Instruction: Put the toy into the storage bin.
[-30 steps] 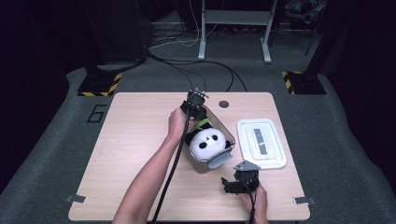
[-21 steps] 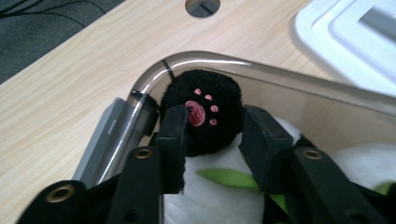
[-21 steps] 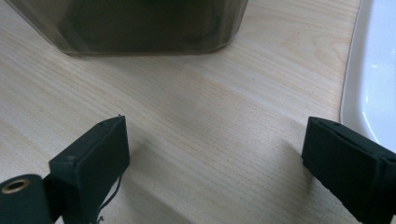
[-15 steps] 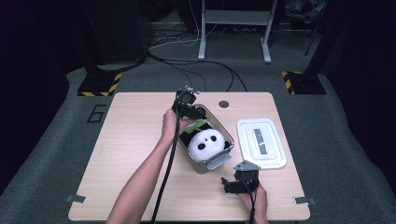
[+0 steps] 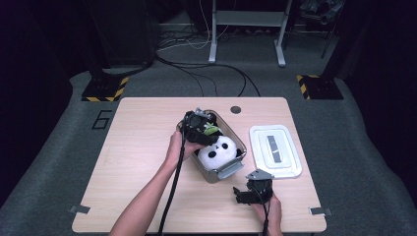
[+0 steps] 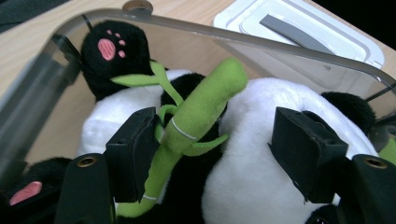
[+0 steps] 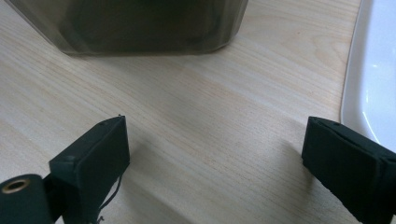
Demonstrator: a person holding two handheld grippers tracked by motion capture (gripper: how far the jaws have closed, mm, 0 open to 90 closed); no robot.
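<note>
A black-and-white panda plush (image 5: 219,150) lies in a clear plastic container (image 5: 223,172) at the table's middle. In the left gripper view, the panda (image 6: 261,121) holds a green bamboo stalk (image 6: 196,112) across its chest, inside the container's rim (image 6: 187,25). My left gripper (image 5: 199,125) hangs over the container's far end. It stands open (image 6: 217,156), its jaws wide on either side of the stalk and the panda's body, one jaw close beside the stalk. My right gripper (image 5: 246,194) rests open on the table in front of the container, with bare wood between its jaws (image 7: 219,158).
A white lid (image 5: 275,150) lies flat on the table right of the container, and its edge (image 7: 373,84) lies beside my right gripper. The container's wall (image 7: 140,23) stands just ahead of that gripper. A round hole (image 5: 236,109) sits near the table's far edge.
My left gripper has come down and nearer, from above the container's far rim to just over the panda. The right gripper has not moved.
</note>
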